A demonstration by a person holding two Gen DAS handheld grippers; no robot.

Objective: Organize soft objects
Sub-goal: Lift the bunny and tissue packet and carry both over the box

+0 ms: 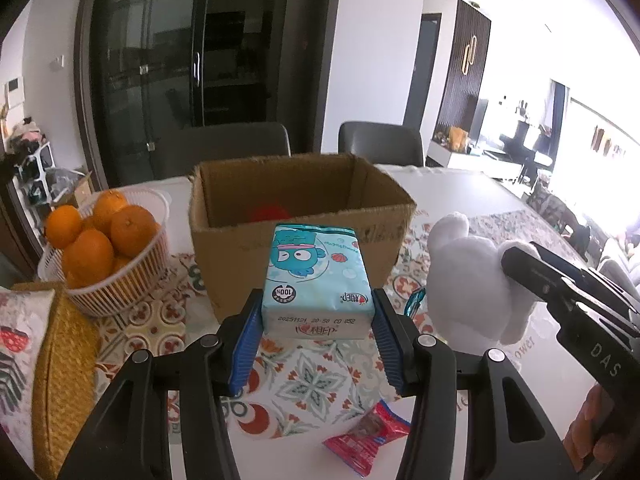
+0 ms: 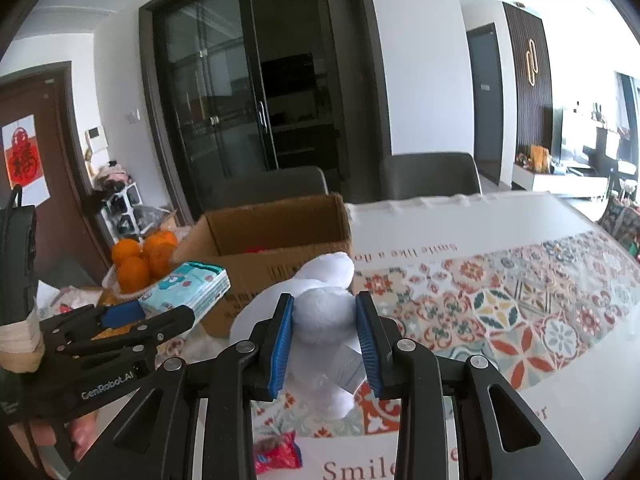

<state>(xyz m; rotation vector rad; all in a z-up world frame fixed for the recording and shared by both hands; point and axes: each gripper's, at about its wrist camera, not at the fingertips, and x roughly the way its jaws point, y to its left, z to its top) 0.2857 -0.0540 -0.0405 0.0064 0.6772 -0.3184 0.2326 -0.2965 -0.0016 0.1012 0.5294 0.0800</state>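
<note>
Tissues [image 1: 318,280], light and squashy, sit pinched in your left tool [image 1: 316,312]; your right tool [image 2: 324,328] squeezes the plush toy [image 2: 320,312] mid-body.

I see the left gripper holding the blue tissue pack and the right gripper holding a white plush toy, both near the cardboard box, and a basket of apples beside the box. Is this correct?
One thing is wrong: the white basket beside the cardboard box holds oranges, not apples, as the left wrist view shows. The rest is right.
</note>
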